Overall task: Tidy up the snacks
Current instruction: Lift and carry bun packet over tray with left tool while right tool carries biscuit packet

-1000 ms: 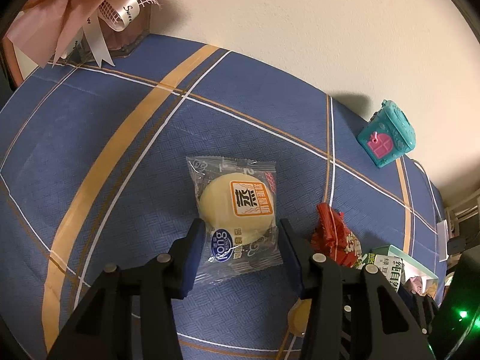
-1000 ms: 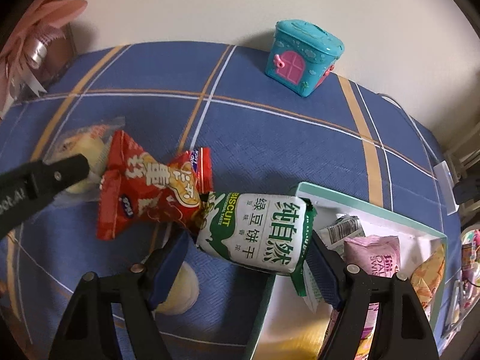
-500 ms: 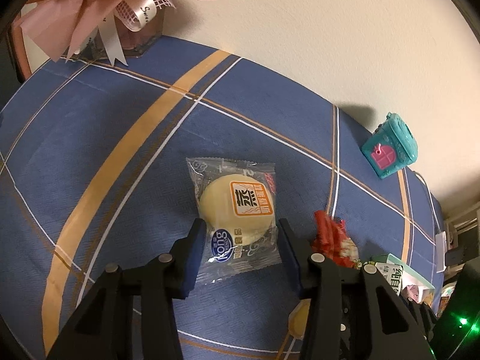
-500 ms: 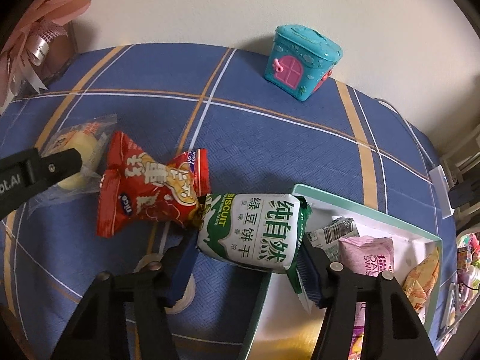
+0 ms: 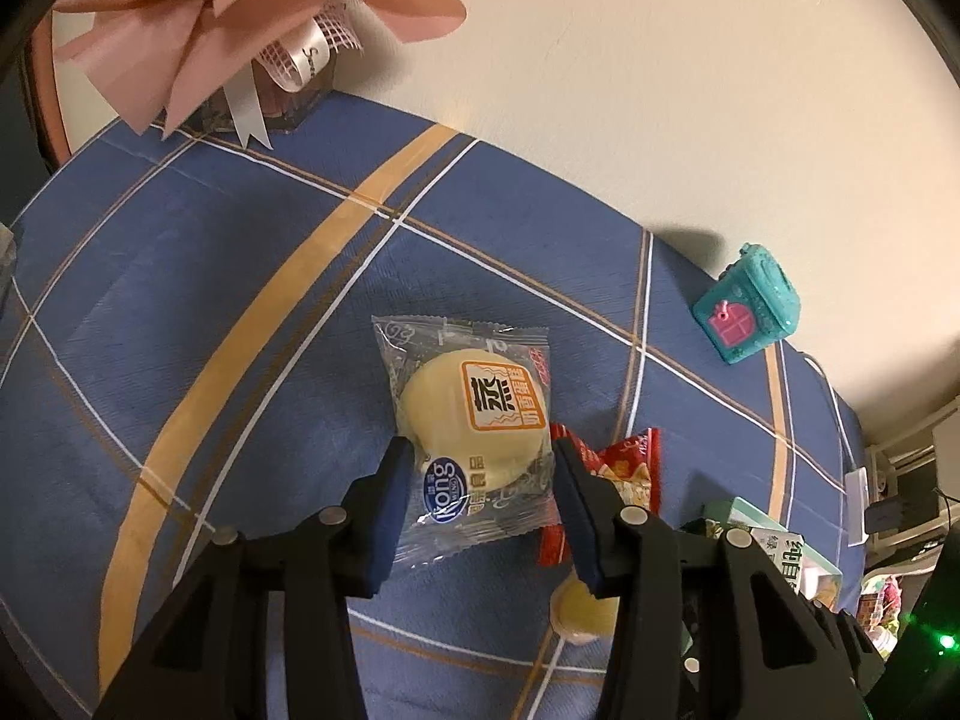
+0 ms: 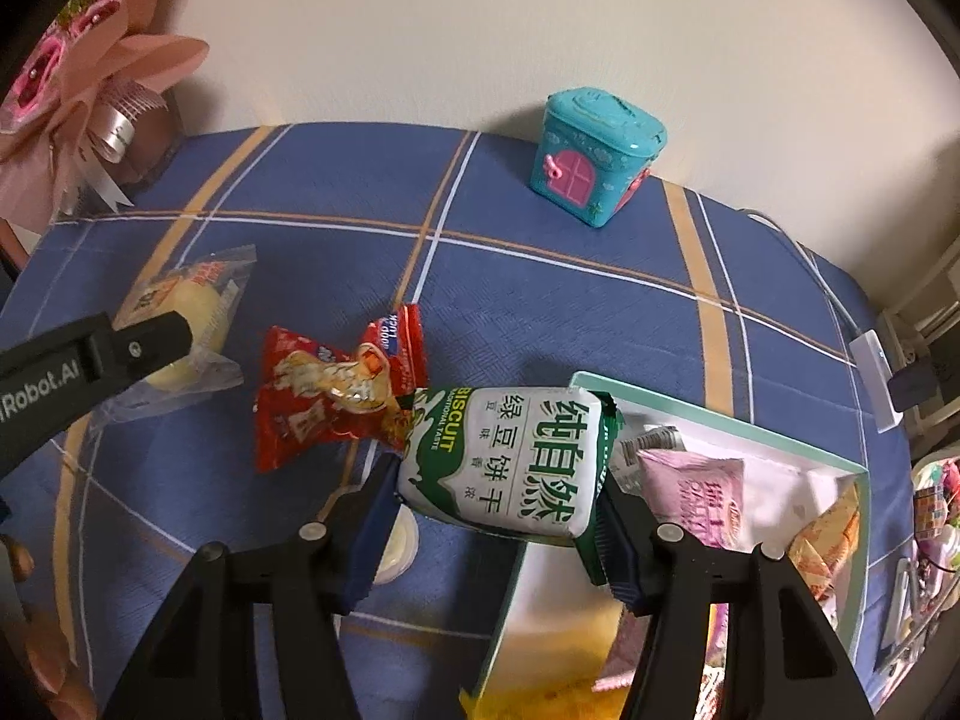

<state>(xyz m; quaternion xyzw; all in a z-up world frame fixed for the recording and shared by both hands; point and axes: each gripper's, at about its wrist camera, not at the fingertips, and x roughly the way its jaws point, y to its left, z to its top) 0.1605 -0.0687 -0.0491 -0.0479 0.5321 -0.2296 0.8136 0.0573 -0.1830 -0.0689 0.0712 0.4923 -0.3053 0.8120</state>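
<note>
Our left gripper (image 5: 480,498) clamps the bun packet (image 5: 474,420), our right gripper (image 6: 498,516) the biscuit pack (image 6: 510,456), above a blue plaid tablecloth (image 5: 210,300) beside a cream wall (image 5: 600,90).

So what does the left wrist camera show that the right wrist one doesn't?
Left only: the clear-wrapped pale round bun's printed front, clamped in the left gripper. Right only: the green-and-white biscuit packet in the right gripper, and pink packets in the mint-rimmed white tray. Both: the red crinkly packet, teal toy house, blue plaid tablecloth.
</note>
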